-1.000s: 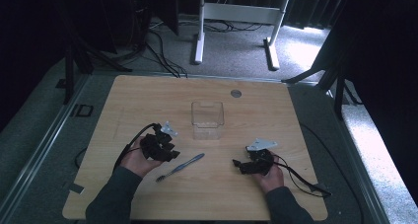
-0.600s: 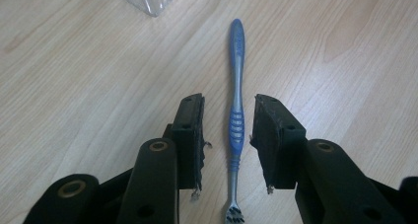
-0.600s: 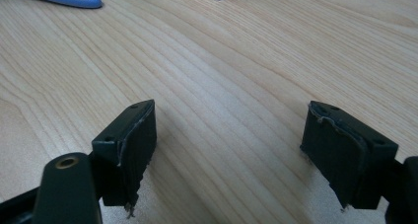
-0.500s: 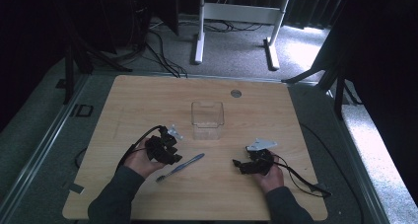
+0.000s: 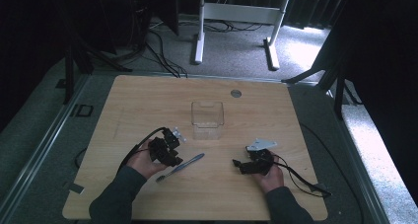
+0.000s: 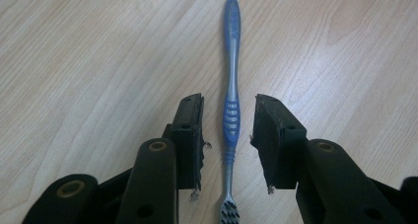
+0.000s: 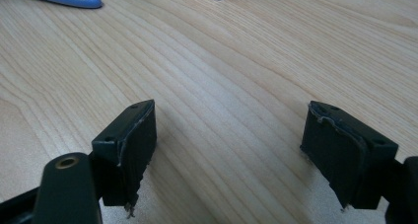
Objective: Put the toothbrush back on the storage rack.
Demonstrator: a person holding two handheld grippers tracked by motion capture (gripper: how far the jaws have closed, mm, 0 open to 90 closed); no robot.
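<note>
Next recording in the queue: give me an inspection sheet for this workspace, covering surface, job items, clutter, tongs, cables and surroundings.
Surface: wooden table, light grain, with a round grommet near the far edge.
Job's things: blue and grey toothbrush lying flat, bristle end towards the person; clear plastic container upright mid-table, apparently empty.
Clutter: nothing seen.
Tongs: left tongs open, straddling the toothbrush handle, pads not touching it; right tongs open over bare wood.
Cables: a black cable loops from the left tongs, another trails from the right; more cables on the floor.
Surroundings: dark room, grey carpet, white desk frame behind the table.
</note>
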